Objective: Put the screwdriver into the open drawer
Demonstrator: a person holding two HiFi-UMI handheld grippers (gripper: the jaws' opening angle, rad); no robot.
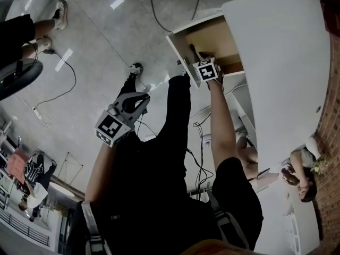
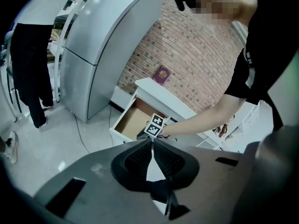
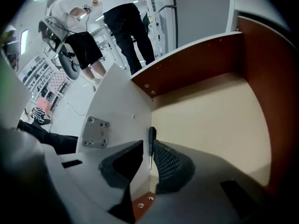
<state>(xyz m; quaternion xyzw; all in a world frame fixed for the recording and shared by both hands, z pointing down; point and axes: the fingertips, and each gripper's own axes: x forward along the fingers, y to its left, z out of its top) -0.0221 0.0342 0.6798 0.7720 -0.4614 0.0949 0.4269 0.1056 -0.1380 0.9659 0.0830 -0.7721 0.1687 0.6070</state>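
Observation:
A small black-handled screwdriver (image 3: 151, 141) lies on the tan floor of the open drawer (image 3: 210, 120), close along its white front panel (image 3: 117, 115). My right gripper (image 3: 145, 149) is low inside the drawer with its jaws apart, and the screwdriver shows in the gap next to the right pad. The head view shows the right gripper (image 1: 197, 54) reaching into the drawer (image 1: 180, 49), its marker cube on top; the screwdriver is hidden there. My left gripper (image 1: 142, 101) hangs over the floor, well away from the drawer. Its jaws (image 2: 152, 143) meet at the tips and hold nothing.
The drawer belongs to a white cabinet (image 1: 287, 62) against a brick wall (image 2: 196, 55), with a purple booklet (image 2: 161, 74) on top. A tall grey cabinet (image 2: 103, 45) stands to the left. Cables (image 1: 199, 163) cross the floor. People stand nearby (image 3: 126, 22).

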